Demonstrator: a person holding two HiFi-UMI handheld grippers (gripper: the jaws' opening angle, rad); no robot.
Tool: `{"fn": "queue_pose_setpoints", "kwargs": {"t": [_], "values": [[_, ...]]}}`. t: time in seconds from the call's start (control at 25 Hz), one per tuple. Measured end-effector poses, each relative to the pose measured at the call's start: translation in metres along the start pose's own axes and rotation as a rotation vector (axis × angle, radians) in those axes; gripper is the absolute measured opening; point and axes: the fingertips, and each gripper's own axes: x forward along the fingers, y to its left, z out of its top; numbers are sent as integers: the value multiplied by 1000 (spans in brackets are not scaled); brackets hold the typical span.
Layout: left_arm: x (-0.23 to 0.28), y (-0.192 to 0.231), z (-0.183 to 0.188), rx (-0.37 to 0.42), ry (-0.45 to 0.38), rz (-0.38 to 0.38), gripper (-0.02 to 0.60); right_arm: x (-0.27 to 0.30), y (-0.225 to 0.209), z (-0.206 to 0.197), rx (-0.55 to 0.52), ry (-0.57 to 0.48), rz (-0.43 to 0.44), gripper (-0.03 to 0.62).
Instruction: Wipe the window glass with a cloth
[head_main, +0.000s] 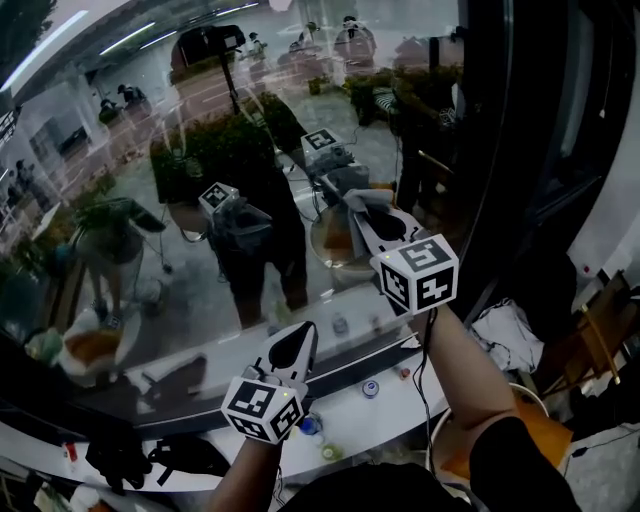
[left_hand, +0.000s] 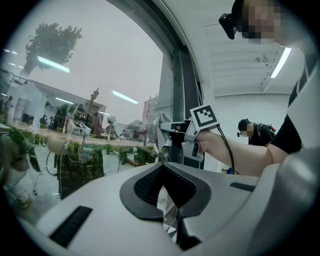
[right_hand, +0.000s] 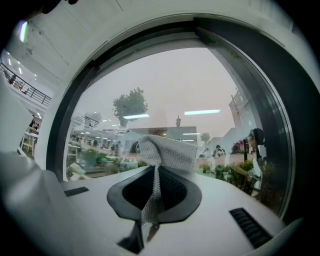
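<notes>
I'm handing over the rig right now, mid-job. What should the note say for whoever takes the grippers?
Right gripper: jaws shut on the grey cloth, held up close to the window glass; contact is unclear.
Left gripper: jaws shut, nothing between them, held low by the sill.
Done: cloth is gripped and at the glass. How much is already wiped cannot be told.
Left: wipe the cloth across the glass.
</notes>
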Motion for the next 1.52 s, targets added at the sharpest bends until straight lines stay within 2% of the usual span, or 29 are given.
{"fn": "queue_pose_setpoints", "kwargs": {"t": [0.44,0.84,1.32,1.52], "values": [[0,2,1,2,5,-4,0,-8,-35,-11,29,21,-72,41],[-14,3,1,15,12,27,0,-11,-39,-13,48,12,-84,41],[-47,22,-11,28,76,126,0,-13,-44,-9,63,-32,-88,41],[-75,34,-10,22,73,160,0,-10,-30,-11,62,-24,-110,41]]}}
